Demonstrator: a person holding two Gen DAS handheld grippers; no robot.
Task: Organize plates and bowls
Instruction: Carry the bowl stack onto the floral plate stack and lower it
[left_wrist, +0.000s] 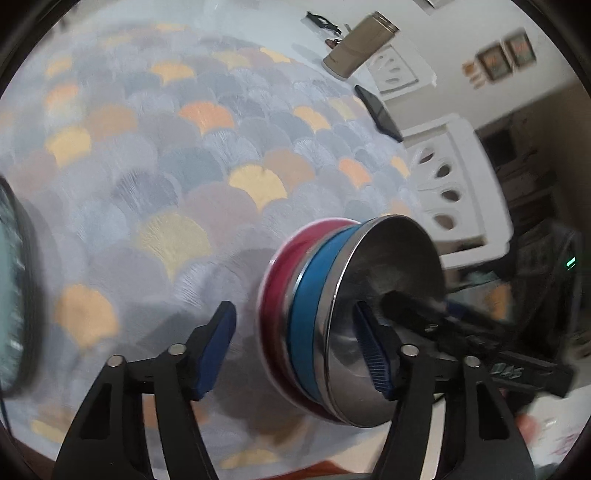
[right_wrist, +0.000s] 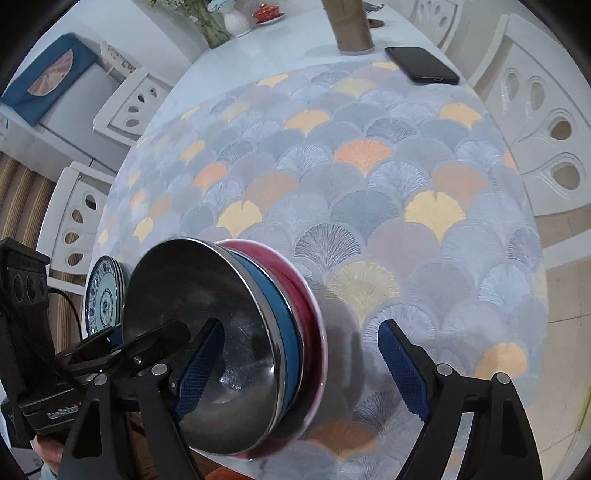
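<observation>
A stack of three nested bowls stands on the patterned tablecloth: a steel bowl (left_wrist: 391, 317) on top, a blue bowl (left_wrist: 310, 314) under it, a red bowl (left_wrist: 280, 280) at the bottom. My left gripper (left_wrist: 295, 350) is open and straddles the stack's rim, one finger inside the steel bowl. My right gripper (right_wrist: 299, 369) is open and straddles the opposite rim of the same stack (right_wrist: 207, 332), its left finger inside the steel bowl. A stack of blue-patterned plates (right_wrist: 103, 295) lies beyond, at the table's left edge; it shows blurred in the left wrist view (left_wrist: 11, 280).
A black phone (right_wrist: 421, 64) and a tan cylinder (right_wrist: 351, 26) sit at the table's far side. A white vase (right_wrist: 236, 20) and a red dish (right_wrist: 267, 13) stand further back. White chairs (right_wrist: 546, 122) ring the table.
</observation>
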